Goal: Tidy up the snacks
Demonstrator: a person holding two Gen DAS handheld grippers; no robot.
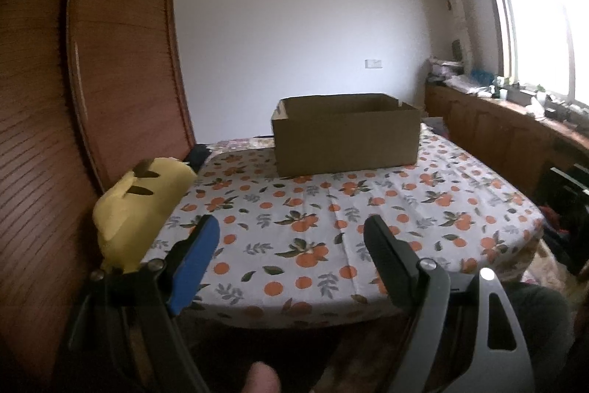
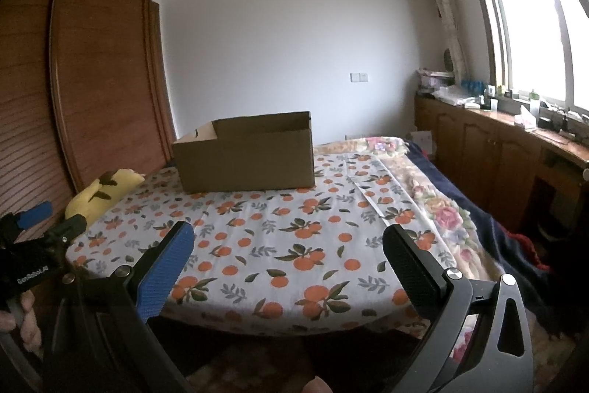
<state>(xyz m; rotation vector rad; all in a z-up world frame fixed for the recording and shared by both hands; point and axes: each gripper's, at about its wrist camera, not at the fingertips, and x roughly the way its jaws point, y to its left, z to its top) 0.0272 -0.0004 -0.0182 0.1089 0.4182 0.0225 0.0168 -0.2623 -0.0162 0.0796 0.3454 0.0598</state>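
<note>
An open brown cardboard box stands at the far side of a surface covered with an orange-fruit print cloth. Its inside is hidden from both views. No snacks show in either view. My left gripper is open above the near edge of the cloth, nothing between its fingers. My right gripper is open too, held near the front edge with an empty gap. In the right wrist view the left gripper shows at the far left, held by a hand.
A yellow plush toy lies at the cloth's left edge against a wooden wardrobe. A floral blanket lies to the right. Wooden cabinets with clutter run under the window on the right.
</note>
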